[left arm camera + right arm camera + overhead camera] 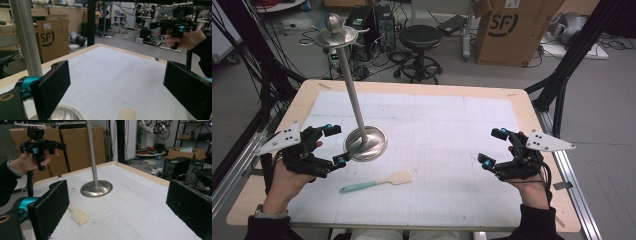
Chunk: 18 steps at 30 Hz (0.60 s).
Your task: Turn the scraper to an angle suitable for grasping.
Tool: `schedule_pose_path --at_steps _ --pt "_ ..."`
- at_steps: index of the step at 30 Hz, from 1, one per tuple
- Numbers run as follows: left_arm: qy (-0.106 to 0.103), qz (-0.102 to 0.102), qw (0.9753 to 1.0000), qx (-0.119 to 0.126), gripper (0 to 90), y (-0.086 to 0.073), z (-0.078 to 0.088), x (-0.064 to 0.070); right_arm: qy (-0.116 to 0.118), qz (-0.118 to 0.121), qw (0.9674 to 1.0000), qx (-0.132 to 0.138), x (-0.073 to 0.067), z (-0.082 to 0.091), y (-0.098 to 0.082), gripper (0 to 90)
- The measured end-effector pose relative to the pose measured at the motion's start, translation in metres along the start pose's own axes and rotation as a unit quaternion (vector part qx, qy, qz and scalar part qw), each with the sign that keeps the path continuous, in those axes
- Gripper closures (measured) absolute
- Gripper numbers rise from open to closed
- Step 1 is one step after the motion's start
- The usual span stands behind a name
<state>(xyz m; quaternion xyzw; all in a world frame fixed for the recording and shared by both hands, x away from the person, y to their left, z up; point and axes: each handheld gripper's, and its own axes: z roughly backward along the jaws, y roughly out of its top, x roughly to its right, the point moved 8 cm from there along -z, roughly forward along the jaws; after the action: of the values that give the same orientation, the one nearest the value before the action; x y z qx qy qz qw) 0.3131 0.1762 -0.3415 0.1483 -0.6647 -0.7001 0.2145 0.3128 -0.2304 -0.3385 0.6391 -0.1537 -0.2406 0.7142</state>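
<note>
While both hands hover above the table, the count stands thus. One wooden table (532,107) topped with one white gridded mat (437,150). One tall silver metal stand with a round dished base and a knobbed top plate (364,142), set on the mat's left half; its pole leans up and away toward the far left in the high view. One spatula with a mint-green handle and a pale wooden blade (377,183), lying flat on the mat near the front edge, just in front of the stand's base and apart from it.

Spatula, orientation: long axis runs nearly left to right across the table, slightly slanted; blade end points right and a little away from the person, handle end points left and a little nearer.

Two hand-held black two-jaw grippers with blue fittings. Left gripper (334,145): held above the mat's left edge, just beside the stand's base, jaws spread wide with nothing between them; its own view shows bare mat between the pads. Right gripper (494,147): held above the mat's right side, well apart from the spatula, jaws likewise spread wide and empty. Neither gripper touches the spatula or the stand.

Beyond the table: one black round stool (420,37), one brown cardboard box (512,30).
</note>
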Motion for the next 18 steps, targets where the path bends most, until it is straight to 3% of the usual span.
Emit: schedule_pose_path --at_steps 9,14,16,18 --pt "-0.005 0.009 0.9999 0.009 7.7 -0.001 -0.001 0.0 -0.002 0.001 1.0 -0.005 0.0 0.0 -0.003 3.6" --pt "-0.007 0.005 0.9999 -0.008 9.2 -0.008 -0.007 0.004 -0.006 -0.003 1.0 -0.004 0.003 0.001 -0.004 3.5" --pt "-0.007 -0.01 0.9997 -0.023 14.9 -0.013 -0.011 0.008 -0.006 -0.003 1.0 -0.005 0.003 0.0 -0.004 3.5" --pt "-0.009 -0.013 0.9992 -0.035 30.2 -0.018 -0.014 0.012 -0.006 -0.005 1.0 -0.005 0.003 -0.001 -0.004 3.5"
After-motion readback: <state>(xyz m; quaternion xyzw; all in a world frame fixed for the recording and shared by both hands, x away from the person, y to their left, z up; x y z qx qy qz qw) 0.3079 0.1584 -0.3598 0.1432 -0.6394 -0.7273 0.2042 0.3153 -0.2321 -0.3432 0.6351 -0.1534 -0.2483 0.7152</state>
